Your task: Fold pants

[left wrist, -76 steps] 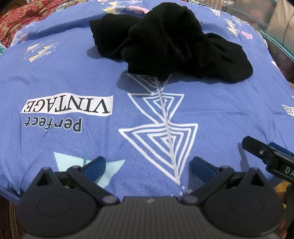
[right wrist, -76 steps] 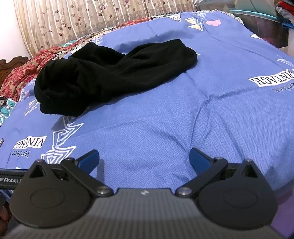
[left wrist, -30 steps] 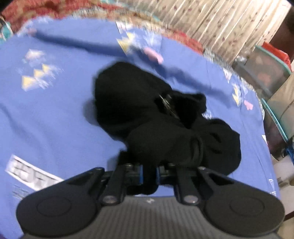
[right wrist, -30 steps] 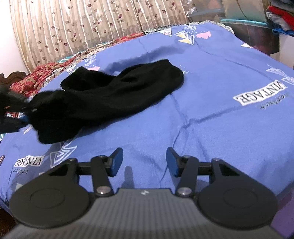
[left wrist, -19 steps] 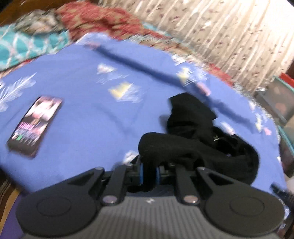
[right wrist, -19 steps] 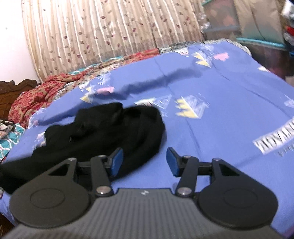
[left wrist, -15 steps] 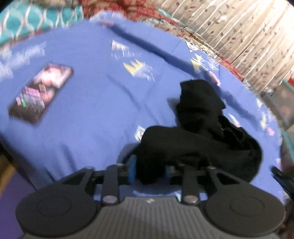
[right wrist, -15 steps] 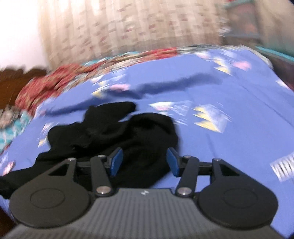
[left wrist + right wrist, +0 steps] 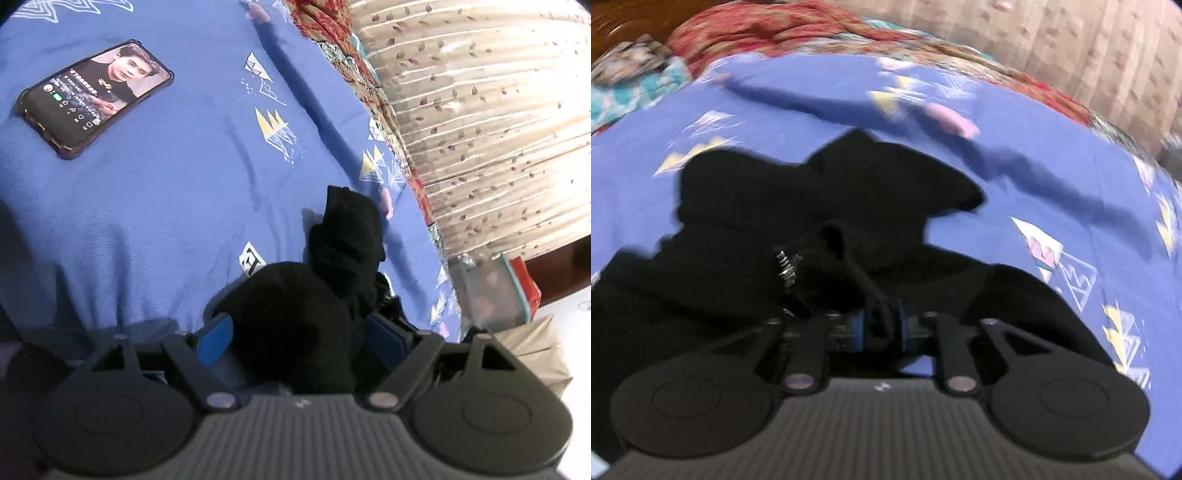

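Note:
The black pants (image 9: 332,258) lie crumpled on the blue patterned bedsheet (image 9: 166,192). My left gripper (image 9: 299,336) is open, its blue pads wide apart, with a bunched end of the pants lying between them. In the right wrist view the pants (image 9: 812,206) spread across the sheet (image 9: 1015,122), a metal zipper (image 9: 786,266) showing near the middle. My right gripper (image 9: 881,328) is shut on a fold of the pants close to the zipper. This view is blurred.
A phone (image 9: 92,98) with a lit screen lies on the sheet at the upper left. A red patterned blanket (image 9: 768,29) and a beige curtain (image 9: 480,110) lie past the bed's far edge. A teal-rimmed bin (image 9: 495,291) stands at the right.
My left gripper, shut on the pants a moment ago, has opened with the cloth still between its pads. My right gripper has moved in over the pants and closed on them.

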A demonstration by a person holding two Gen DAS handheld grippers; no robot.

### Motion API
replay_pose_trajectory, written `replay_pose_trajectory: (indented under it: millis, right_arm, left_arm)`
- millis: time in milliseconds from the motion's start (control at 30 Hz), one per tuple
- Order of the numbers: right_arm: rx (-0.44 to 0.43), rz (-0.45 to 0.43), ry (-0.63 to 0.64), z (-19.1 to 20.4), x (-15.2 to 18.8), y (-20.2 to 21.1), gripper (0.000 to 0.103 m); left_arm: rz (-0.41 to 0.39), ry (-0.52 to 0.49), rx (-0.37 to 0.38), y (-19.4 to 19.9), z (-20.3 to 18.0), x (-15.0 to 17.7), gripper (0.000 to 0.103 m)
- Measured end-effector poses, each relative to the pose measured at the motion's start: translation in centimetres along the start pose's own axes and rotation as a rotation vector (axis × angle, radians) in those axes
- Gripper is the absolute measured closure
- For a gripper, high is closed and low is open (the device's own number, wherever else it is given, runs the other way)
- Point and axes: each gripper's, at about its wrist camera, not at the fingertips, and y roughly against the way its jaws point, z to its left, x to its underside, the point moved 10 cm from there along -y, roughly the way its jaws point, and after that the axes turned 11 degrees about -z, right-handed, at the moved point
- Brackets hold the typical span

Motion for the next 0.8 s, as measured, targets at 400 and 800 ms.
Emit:
replay_pose_trajectory:
  millis: [400, 800]
  right_arm:
    - [0.573, -0.281, -0.407, -31.7, -3.4, 17.9, 0.085]
    - [0.785, -0.156, -0.765, -36.6, 8.9, 23.2, 0.049]
  left_arm:
    - [0.145, -0.028, -0.051, -5.0, 0.2, 4.2, 0.010]
    - [0.123, -0.091, -0.053, -4.1, -0.3, 4.8, 0.021]
